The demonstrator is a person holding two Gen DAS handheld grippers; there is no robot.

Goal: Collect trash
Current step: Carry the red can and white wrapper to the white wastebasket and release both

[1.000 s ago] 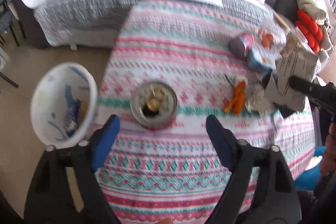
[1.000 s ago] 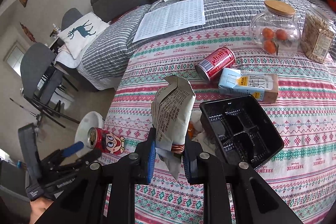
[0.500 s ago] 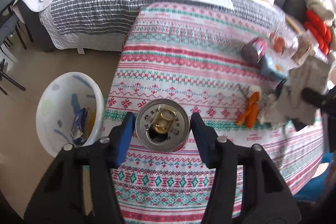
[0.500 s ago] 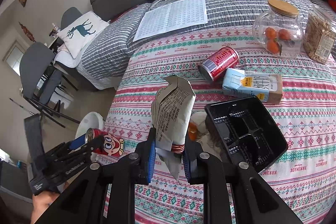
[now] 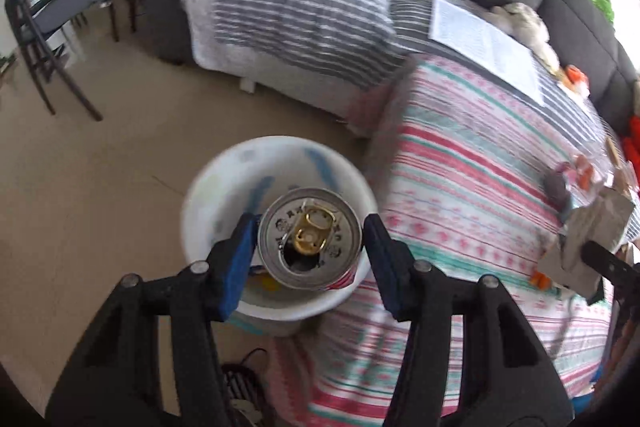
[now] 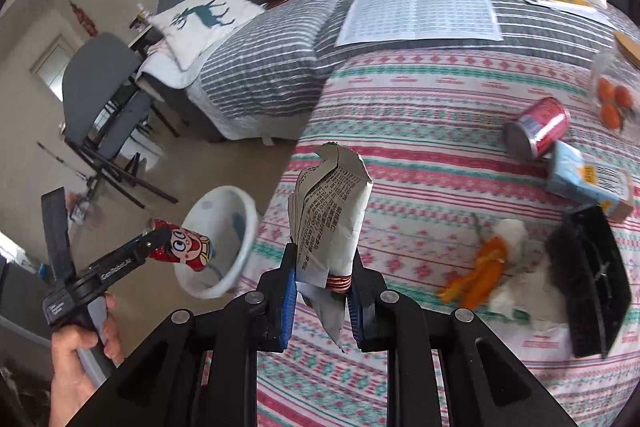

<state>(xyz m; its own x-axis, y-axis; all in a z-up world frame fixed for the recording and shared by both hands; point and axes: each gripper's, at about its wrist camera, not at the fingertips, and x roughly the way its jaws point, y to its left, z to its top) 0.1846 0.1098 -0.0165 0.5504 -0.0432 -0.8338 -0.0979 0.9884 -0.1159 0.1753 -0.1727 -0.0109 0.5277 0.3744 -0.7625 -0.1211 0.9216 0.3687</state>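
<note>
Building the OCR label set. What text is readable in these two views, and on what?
"GenRobot.AI", faint: side of the left claw, whose jaws have just been closing on the cartoon can.
Wrapper in the right claw: dense print, too small to read.
Blue carton: barcode and print, blurred.
Tablecloth: small red words, blurred.
Can lid: embossing unreadable.

Crumpled wrapper (image 6: 329, 215) between right tongs (image 6: 321, 301), seemingly clamped

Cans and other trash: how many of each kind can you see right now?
Drink cans: 2, cartoon can in the left gripper, red can on the tablecloth
Paper wrapper in the right gripper: 1
Milk carton: 1
Black tray: 1
Total: 5
</note>
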